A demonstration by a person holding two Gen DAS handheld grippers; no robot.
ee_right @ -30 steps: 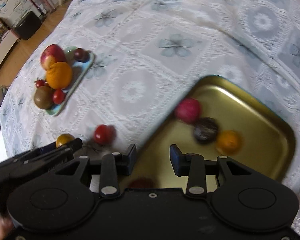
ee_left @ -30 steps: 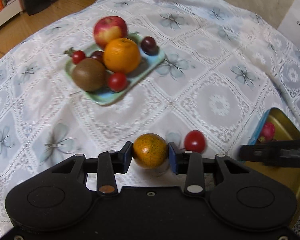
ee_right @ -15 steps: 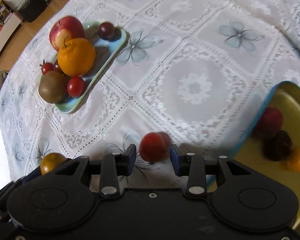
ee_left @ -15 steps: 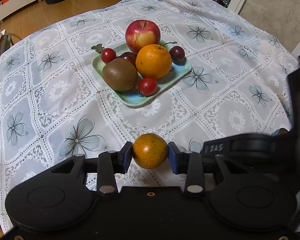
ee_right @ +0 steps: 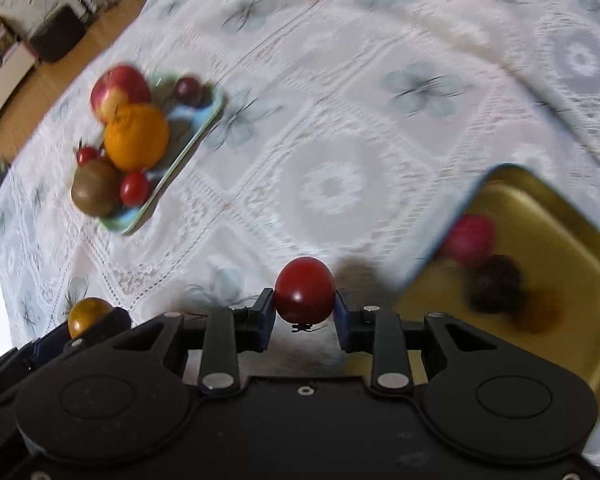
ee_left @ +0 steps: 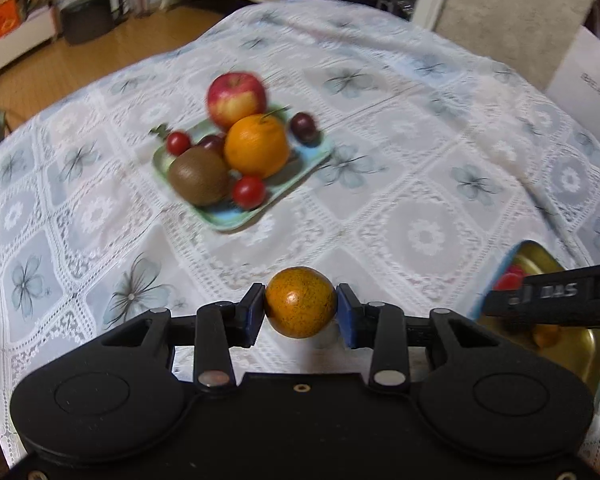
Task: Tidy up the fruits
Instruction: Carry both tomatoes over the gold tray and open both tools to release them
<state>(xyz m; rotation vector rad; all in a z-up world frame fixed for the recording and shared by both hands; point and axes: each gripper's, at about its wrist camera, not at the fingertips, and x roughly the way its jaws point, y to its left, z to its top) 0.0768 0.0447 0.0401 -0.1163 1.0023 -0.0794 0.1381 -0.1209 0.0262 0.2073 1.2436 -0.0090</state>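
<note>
My left gripper [ee_left: 301,307] is shut on a small speckled orange fruit [ee_left: 300,302] and holds it above the tablecloth. My right gripper [ee_right: 305,309] is shut on a red cherry tomato [ee_right: 305,289], lifted beside the gold tray [ee_right: 548,216]. The gold tray holds a pink-red fruit [ee_right: 470,239] and a dark fruit [ee_right: 496,284]. A light blue plate [ee_left: 300,168] farther back holds an apple [ee_left: 236,96], a large orange [ee_left: 257,145], a kiwi [ee_left: 198,176], cherry tomatoes and dark plums. The plate [ee_right: 188,136] also shows in the right wrist view.
A white lace tablecloth [ee_left: 420,184] with blue flowers covers the table. The right gripper's body [ee_left: 556,300] shows at the right edge of the left wrist view, over the gold tray [ee_left: 540,256]. Wooden floor and shelves lie beyond the table's far left.
My right gripper has closed on the cherry tomato that lay on the cloth and lifted it. My left gripper kept its hold on the small orange fruit and shifted a little.
</note>
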